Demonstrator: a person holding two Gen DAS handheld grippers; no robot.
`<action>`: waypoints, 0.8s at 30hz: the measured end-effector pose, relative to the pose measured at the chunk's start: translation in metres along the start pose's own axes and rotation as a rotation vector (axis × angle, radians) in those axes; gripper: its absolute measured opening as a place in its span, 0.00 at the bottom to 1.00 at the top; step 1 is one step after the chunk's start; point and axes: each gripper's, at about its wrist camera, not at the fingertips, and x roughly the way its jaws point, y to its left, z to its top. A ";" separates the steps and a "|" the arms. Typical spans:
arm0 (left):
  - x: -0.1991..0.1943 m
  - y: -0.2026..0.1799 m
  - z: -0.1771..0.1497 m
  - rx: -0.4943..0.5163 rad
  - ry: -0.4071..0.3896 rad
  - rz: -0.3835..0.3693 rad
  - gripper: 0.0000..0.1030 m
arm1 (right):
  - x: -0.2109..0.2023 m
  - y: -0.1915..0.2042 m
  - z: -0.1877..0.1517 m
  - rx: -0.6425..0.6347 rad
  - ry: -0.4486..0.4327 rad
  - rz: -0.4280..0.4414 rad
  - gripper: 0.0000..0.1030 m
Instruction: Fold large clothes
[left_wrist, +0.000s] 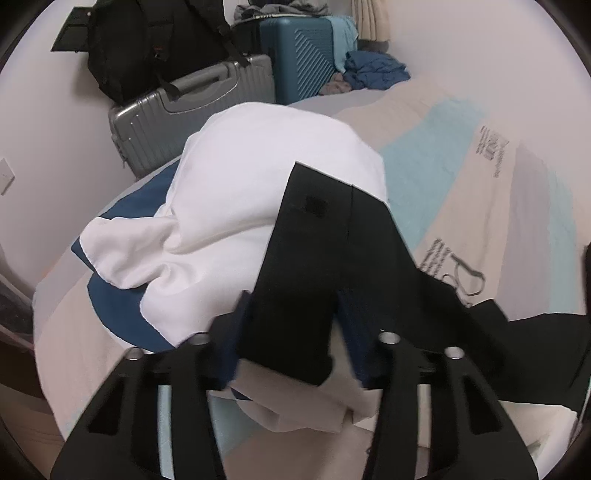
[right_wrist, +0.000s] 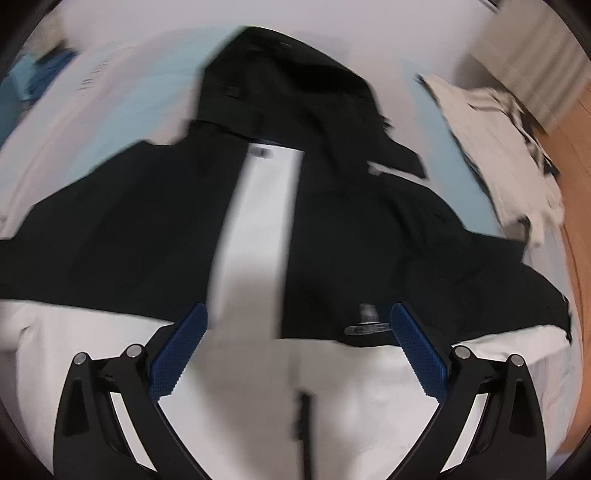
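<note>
Left gripper fingers clamped on black-and-white jacket, smooth fabric, spread on bed. Right gripper fingers wide, ridged blue pads over jacket hem. Writing on bedcover unreadable.

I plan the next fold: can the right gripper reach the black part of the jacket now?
Probably yes: the right gripper, jaws open and empty, hangs over the jacket, with nothing between them.
</note>
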 end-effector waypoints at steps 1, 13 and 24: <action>0.000 0.000 -0.001 -0.002 0.000 -0.012 0.26 | 0.006 -0.010 0.000 0.021 0.012 -0.020 0.93; -0.040 -0.056 -0.007 0.073 -0.044 -0.108 0.13 | 0.029 -0.077 -0.020 0.109 0.058 -0.071 0.93; -0.080 -0.235 -0.047 0.300 -0.069 -0.300 0.05 | 0.028 -0.118 -0.014 0.124 0.027 0.003 0.93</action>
